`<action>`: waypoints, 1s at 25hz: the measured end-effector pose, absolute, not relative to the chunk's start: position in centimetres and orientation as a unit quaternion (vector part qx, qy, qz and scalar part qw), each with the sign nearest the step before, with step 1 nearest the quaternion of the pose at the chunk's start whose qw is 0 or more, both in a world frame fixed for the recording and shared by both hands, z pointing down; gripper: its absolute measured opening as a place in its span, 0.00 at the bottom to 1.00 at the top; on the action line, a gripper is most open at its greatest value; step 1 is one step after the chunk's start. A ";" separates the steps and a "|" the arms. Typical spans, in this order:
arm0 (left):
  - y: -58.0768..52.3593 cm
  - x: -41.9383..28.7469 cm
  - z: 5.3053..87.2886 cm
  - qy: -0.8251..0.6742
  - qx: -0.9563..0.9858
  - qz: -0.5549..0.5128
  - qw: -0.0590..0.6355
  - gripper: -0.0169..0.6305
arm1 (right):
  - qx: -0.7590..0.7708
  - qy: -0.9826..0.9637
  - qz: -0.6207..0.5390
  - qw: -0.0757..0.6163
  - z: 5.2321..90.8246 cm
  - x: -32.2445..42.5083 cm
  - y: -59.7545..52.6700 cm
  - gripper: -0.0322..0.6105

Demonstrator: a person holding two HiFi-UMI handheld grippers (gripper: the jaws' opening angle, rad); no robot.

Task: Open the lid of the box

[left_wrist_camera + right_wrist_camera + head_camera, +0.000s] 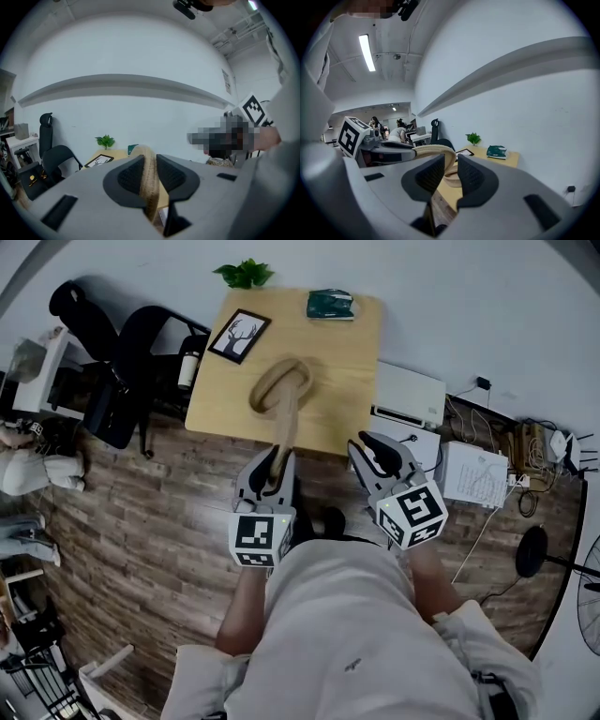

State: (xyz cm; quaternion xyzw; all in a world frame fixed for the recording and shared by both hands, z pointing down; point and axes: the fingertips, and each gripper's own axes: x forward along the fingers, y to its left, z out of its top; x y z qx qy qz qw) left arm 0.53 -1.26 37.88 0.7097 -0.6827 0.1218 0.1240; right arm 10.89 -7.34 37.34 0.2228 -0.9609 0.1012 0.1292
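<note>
Tan wood lid (284, 432) stands edge-on in the left gripper (270, 465), lifted clear of the round box (263, 390) and clamped tight between the pads. The box sits open on the pale wooden table (347, 381), near a framed antler picture (239, 336) and a small plant (244, 275). The right gripper (375, 451) hangs just beside the left, over the table's near edge, holding nothing, its jaws a narrow gap apart.
</note>
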 end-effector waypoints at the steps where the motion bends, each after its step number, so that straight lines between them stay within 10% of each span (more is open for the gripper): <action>1: -0.9 0.9 37.7 -0.684 0.709 0.116 0.127 0.15 | 0.222 -0.961 0.099 0.129 37.3 11.2 -7.0 0.18; 25: 5.3 3.1 36.7 -0.693 0.701 0.060 0.154 0.15 | 0.201 -0.968 0.084 0.127 36.4 13.5 -1.5 0.09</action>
